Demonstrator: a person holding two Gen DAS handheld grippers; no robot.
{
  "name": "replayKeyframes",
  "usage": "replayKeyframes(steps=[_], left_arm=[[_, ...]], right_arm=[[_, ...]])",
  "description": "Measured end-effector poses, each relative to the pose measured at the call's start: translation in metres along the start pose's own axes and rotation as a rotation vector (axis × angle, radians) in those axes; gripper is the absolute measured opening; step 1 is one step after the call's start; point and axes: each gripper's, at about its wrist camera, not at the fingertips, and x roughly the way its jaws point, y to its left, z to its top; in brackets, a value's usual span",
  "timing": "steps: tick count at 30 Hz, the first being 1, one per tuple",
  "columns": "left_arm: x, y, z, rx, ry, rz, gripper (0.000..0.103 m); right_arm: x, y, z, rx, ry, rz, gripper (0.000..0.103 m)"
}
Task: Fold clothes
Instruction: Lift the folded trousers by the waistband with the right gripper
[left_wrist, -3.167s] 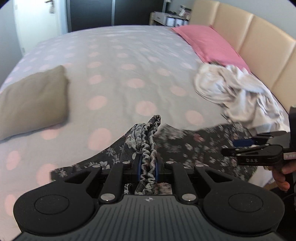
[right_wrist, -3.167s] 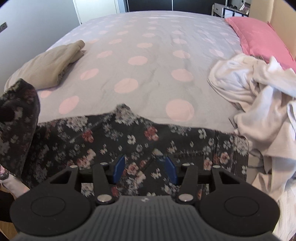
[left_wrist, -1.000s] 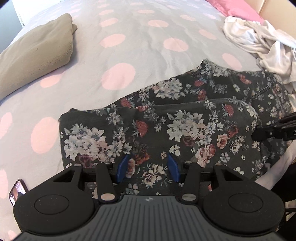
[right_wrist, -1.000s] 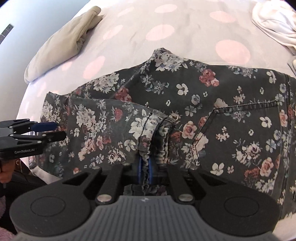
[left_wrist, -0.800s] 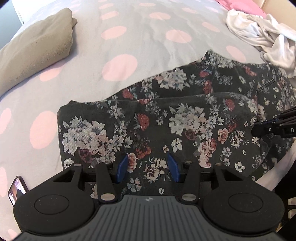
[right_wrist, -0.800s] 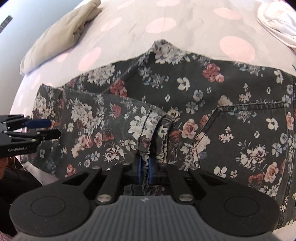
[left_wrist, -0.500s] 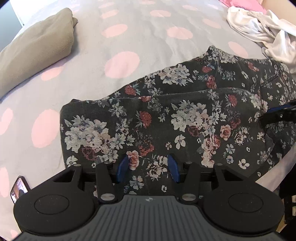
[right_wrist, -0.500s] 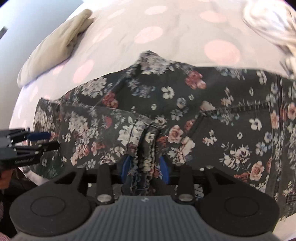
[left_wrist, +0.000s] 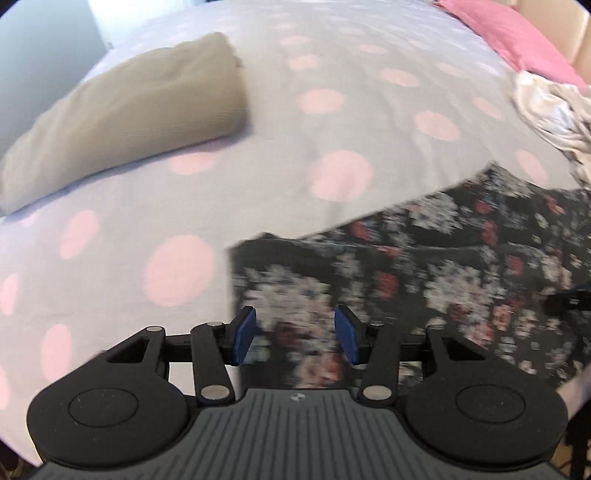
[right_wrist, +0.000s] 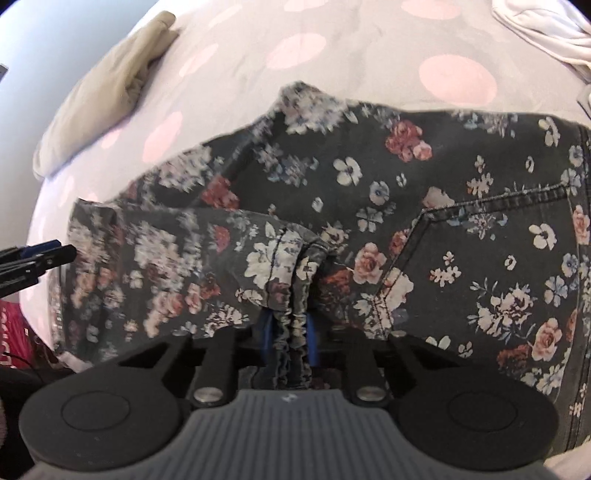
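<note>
Dark floral trousers (right_wrist: 406, 192) lie folded on the polka-dot bed cover (left_wrist: 332, 92), one leg doubled over toward the waist. My right gripper (right_wrist: 289, 332) is shut on the gathered leg cuff (right_wrist: 288, 280), and the bunched cloth fills the gap between its blue pads. My left gripper (left_wrist: 294, 338) is open and holds nothing; it hovers over the folded left edge of the floral trousers (left_wrist: 388, 295). Its tip shows at the left edge of the right wrist view as the left gripper (right_wrist: 37, 254). That view is blurred.
A beige folded item (left_wrist: 122, 110) lies at the far left of the bed. A heap of white clothes (left_wrist: 554, 114) and a pink pillow (left_wrist: 517, 37) are at the far right. The bed's near edge runs just under both grippers.
My left gripper has swung left, so the trousers now sit right of centre in its view. The right gripper's jaws, spread half a second ago, have narrowed onto the cuff again.
</note>
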Motion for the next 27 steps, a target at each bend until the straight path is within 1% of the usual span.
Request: replayKeyframes(steps=[2, 6, 10, 13, 18, 22, 25, 27], left_arm=[[-0.004, 0.009, 0.000, -0.022, -0.012, 0.016, 0.045], [-0.009, 0.025, 0.000, -0.084, -0.021, 0.020, 0.045], [-0.015, 0.029, 0.001, -0.101, -0.039, 0.007, 0.045], [-0.020, 0.027, 0.002, -0.098, -0.055, -0.006, 0.045], [-0.022, 0.015, 0.005, -0.070, -0.061, -0.038, 0.045], [-0.024, -0.006, 0.010, -0.009, -0.069, -0.070, 0.045], [-0.026, -0.024, 0.015, 0.043, -0.082, -0.096, 0.045], [-0.027, -0.037, 0.018, 0.076, -0.089, -0.112, 0.045]], right_arm=[[-0.018, 0.003, 0.000, 0.009, -0.030, 0.047, 0.016], [-0.062, 0.017, 0.006, 0.011, -0.095, 0.123, 0.016], [-0.110, 0.028, 0.019, 0.009, -0.187, 0.152, 0.015], [-0.138, 0.029, 0.024, 0.028, -0.224, 0.151, 0.015], [-0.175, 0.008, 0.014, 0.042, -0.257, 0.039, 0.015], [-0.204, -0.010, 0.007, 0.054, -0.281, -0.051, 0.015], [-0.215, -0.038, 0.000, 0.092, -0.273, -0.097, 0.015], [-0.210, -0.059, -0.003, 0.116, -0.252, -0.109, 0.015]])
